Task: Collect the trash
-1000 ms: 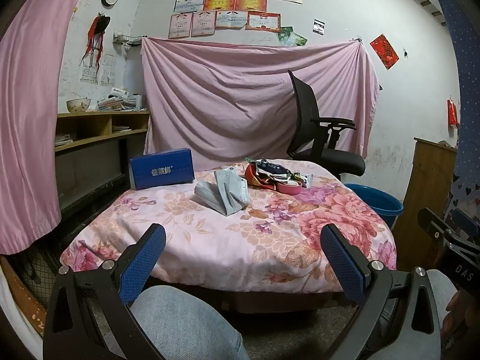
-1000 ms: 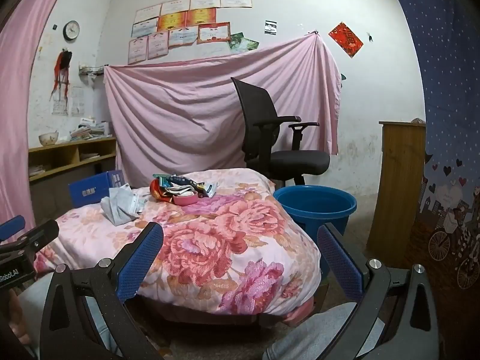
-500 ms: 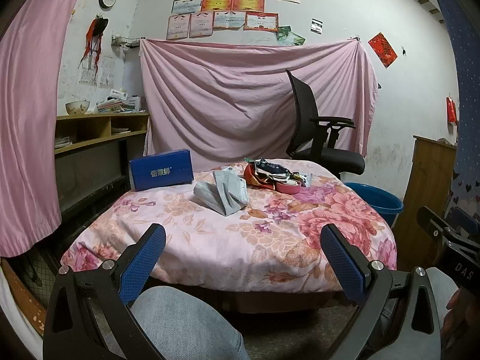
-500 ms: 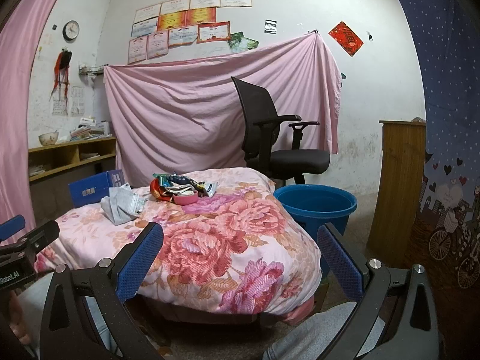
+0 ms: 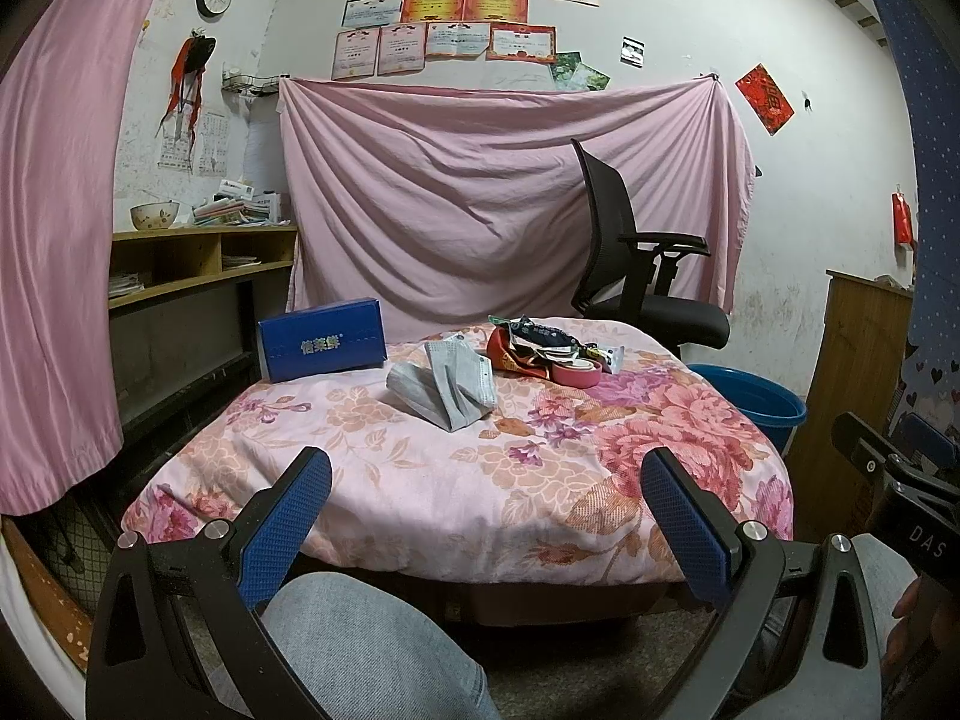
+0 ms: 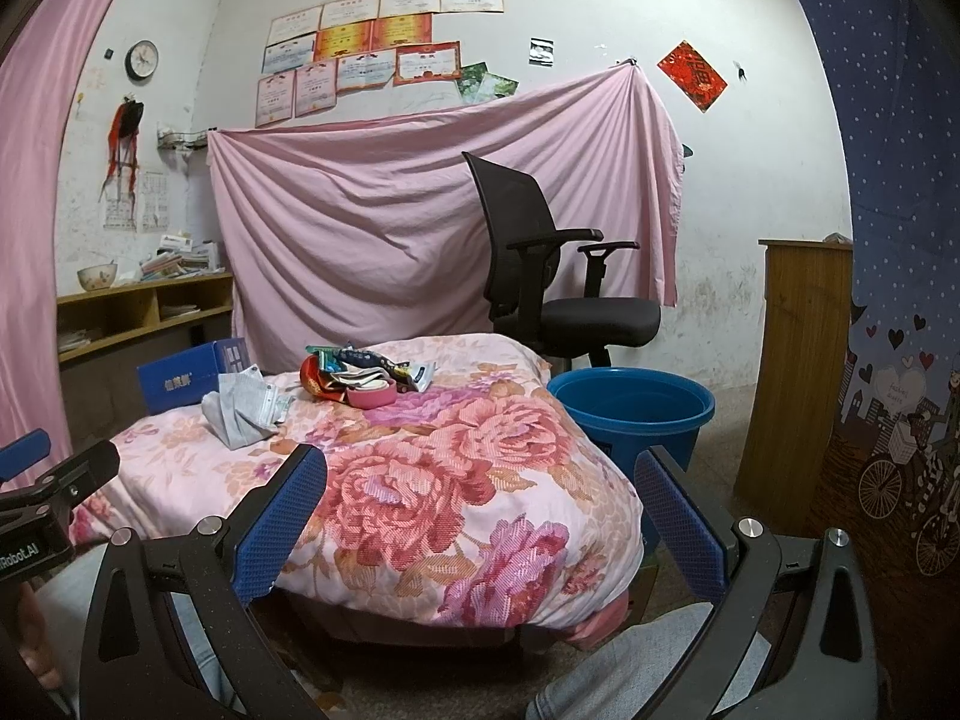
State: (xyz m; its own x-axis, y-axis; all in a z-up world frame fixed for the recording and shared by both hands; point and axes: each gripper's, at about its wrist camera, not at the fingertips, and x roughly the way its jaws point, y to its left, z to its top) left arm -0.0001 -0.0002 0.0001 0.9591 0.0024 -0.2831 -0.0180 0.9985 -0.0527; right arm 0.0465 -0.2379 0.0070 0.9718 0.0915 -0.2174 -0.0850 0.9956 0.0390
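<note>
The left claw [image 5: 486, 516] hangs with its two blue pads spread wide and nothing between them, low over the person's jeans-clad knee [image 5: 372, 648]. In this left wrist view, a table under a flowered cloth [image 5: 540, 480] fills the middle. At about 12 o'clock from the claw lies a crumpled grey face mask [image 5: 447, 387], its long axis slanting from upper left to lower right. Just past it, toward 1 o'clock, sits a pile of wrappers [image 5: 540, 348] with a roll of pink tape [image 5: 577, 373] touching its near edge. A blue box [image 5: 321, 348] stands at 11 o'clock, apart from the mask. A blue tub [image 5: 750, 405] shows at 2 o'clock, beyond the table's right side.

In the right wrist view, the right claw [image 6: 480, 516] is likewise spread wide and empty. From it the mask [image 6: 243, 411] lies at 10 o'clock and the wrappers [image 6: 354, 375] at 11 o'clock, both well apart from the pads. The tub [image 6: 630, 405] stands on the floor at 1 o'clock, just beside the table.

Judging from this, nothing is collected yet. The mask looks nearer the left claw, the tub nearer the right.
</note>
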